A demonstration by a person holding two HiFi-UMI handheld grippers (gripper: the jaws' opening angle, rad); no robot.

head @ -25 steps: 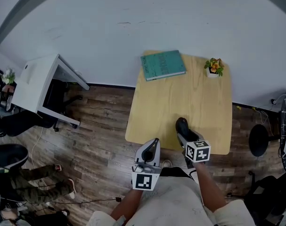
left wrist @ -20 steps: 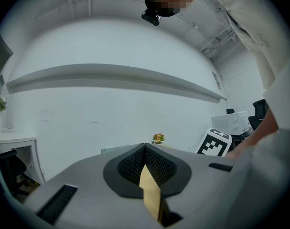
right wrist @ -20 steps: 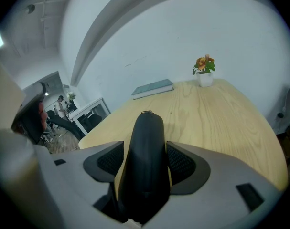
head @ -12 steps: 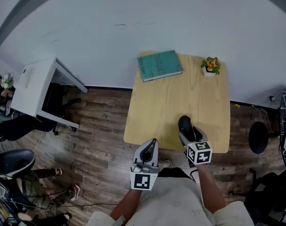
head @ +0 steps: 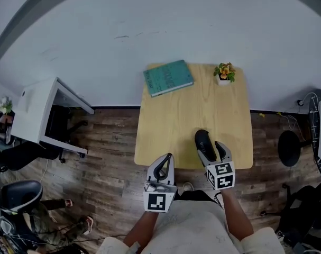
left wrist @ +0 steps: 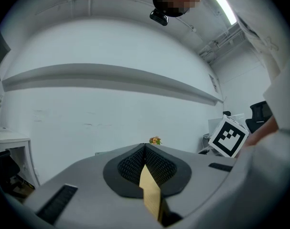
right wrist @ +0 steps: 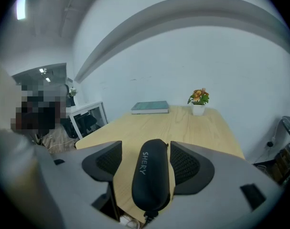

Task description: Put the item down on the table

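A black zipped glasses case (head: pixel 202 143) (right wrist: pixel 148 178) lies lengthwise on the wooden table (head: pixel 192 110) near its front edge. My right gripper (head: pixel 210 149) (right wrist: pixel 145 148) straddles the case. Its jaws stand wide and open, with bare wood showing between the left pad (right wrist: pixel 106 159) and the case. The case rests between the pads without being pressed. My left gripper (head: pixel 164 166) (left wrist: pixel 145 149) hovers just off the table's front edge, to the left. It is shut, with nothing in it.
A teal book (head: pixel 168 78) (right wrist: pixel 150 107) and a small potted plant (head: pixel 223 72) (right wrist: pixel 198 99) sit at the table's far edge by the wall. A white desk (head: pixel 41 110) stands at the left, a black stool (head: pixel 289 148) at the right, on wood flooring.
The right gripper's jaws have spread apart and let go of the case, which now lies on the table. The left gripper has stayed where it was.
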